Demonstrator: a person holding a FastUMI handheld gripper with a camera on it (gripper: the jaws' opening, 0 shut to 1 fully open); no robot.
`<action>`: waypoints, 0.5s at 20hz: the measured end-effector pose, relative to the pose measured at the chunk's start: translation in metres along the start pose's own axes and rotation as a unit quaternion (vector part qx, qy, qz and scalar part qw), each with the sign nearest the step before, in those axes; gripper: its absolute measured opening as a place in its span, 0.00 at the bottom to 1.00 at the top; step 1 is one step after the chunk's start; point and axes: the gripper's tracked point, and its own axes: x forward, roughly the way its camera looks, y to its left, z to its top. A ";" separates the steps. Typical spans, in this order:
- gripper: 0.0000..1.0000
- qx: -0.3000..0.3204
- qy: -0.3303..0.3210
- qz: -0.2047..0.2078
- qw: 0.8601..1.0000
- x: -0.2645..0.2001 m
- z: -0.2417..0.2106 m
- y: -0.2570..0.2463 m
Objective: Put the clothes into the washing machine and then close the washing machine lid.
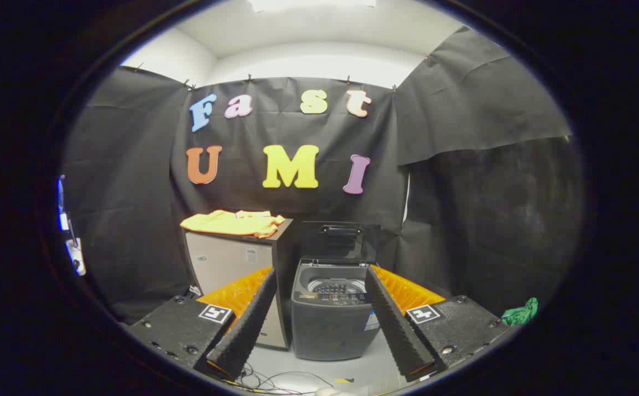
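Gripper (pixel 325 316) at lower centre of frame: fingers spread wide apart, holding nothing. Washing machine (pixel 330 322) stands beyond and between them at centre, lid (pixel 341 241) raised upright, drum exposed. Yellow-orange clothes (pixel 235 223) lie flat atop the cabinet (pixel 231 258) touching the machine's side, left of centre. Green cloth (pixel 520 313) at lower right.

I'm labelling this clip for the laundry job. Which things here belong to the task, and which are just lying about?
Belong to the job:
yellow garment on the cabinet
washing machine, lid up
hand-held gripper, fingers spread open, machine just beyond them

Just lying about:
cabinet beside the machine
green cloth off to the right
cables on the floor
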 end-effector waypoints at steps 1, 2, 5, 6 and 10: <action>1.00 0.000 -0.002 0.001 1.000 0.000 0.000 0.000; 1.00 -0.002 -0.001 0.000 1.000 0.000 0.000 0.000; 1.00 -0.004 -0.001 0.000 1.000 0.001 0.000 0.000; 1.00 -0.004 -0.001 0.000 1.000 0.001 -0.001 0.000; 1.00 -0.002 -0.004 0.000 1.000 0.001 -0.001 0.003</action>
